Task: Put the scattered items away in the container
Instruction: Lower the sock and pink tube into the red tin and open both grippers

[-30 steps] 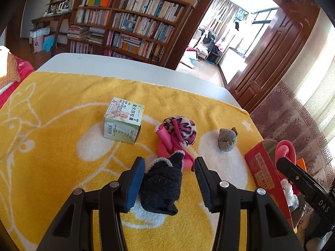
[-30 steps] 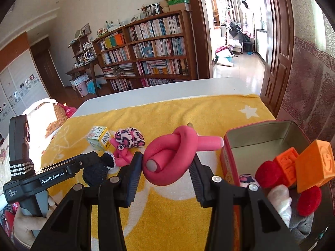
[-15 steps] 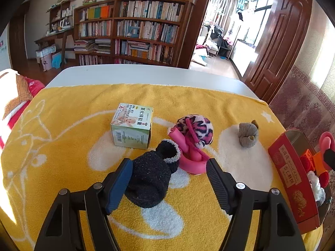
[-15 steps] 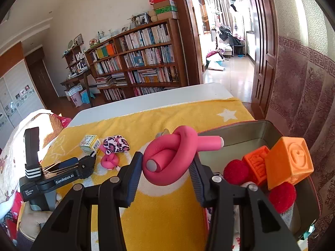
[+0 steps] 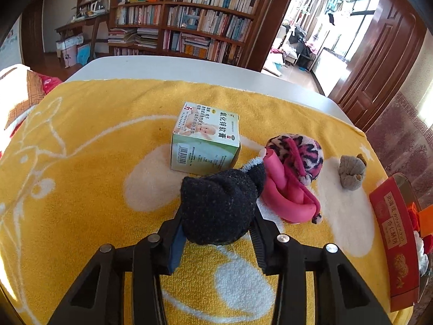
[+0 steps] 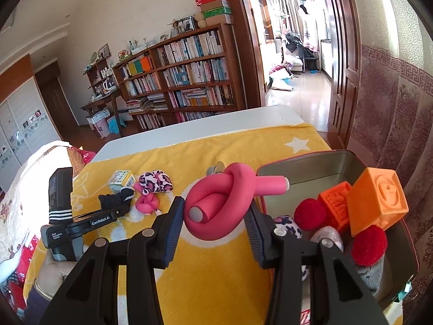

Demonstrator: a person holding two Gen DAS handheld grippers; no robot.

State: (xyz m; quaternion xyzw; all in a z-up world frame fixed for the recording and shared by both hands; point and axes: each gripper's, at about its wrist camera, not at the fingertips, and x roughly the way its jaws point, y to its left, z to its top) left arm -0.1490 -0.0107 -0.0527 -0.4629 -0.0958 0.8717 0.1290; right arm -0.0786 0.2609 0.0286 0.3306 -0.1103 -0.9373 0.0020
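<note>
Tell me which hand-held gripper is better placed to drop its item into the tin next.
The right hand-held gripper. It grips the knotted pink foam roller right at the red tin. The left hand-held gripper is only closing on the black sock, farther across the yellow towel.

Fuzzy knit black sock (image 5: 219, 203), matt foam pink roller (image 6: 224, 205), glossy metal tin (image 6: 319, 168), terry towel (image 5: 81, 162).

Sock (image 5: 219, 205) before carton (image 5: 205, 139); tin (image 6: 335, 168) right, holding cubes (image 6: 377, 200).
</note>
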